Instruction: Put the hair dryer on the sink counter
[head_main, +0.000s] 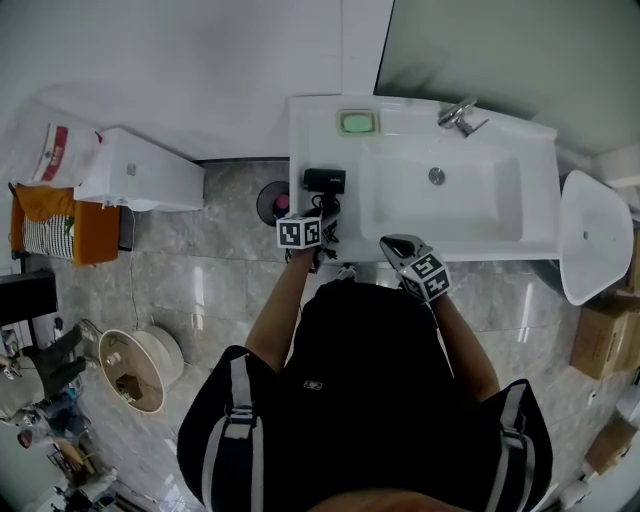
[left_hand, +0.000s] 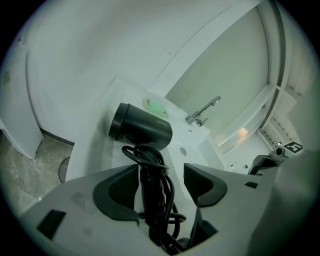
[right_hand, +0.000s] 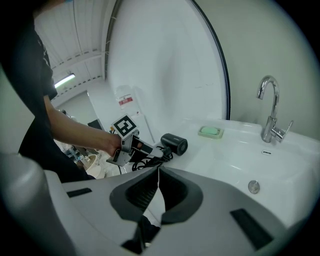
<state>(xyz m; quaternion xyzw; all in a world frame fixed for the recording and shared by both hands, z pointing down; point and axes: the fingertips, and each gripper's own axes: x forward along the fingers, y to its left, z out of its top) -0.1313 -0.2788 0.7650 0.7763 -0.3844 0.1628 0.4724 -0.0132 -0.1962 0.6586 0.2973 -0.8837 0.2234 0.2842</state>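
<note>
A black hair dryer (head_main: 324, 180) lies on the left end of the white sink counter (head_main: 315, 135), its barrel pointing left and its cord wound round the handle. In the left gripper view the dryer (left_hand: 141, 130) has its handle running down between the jaws of my left gripper (left_hand: 161, 172). Those jaws stand wide, with a gap showing on the right side of the handle. From the right gripper view, the left gripper (right_hand: 132, 146) sits just behind the dryer (right_hand: 174, 143). My right gripper (right_hand: 159, 172) is shut and empty, hovering at the counter's front edge (head_main: 392, 245).
The basin (head_main: 440, 195) with its chrome faucet (head_main: 460, 117) fills the counter's middle and right. A green soap in a dish (head_main: 358, 122) sits at the back left. A white cabinet (head_main: 140, 170) stands left; a round bin (head_main: 140, 368) is on the tiled floor.
</note>
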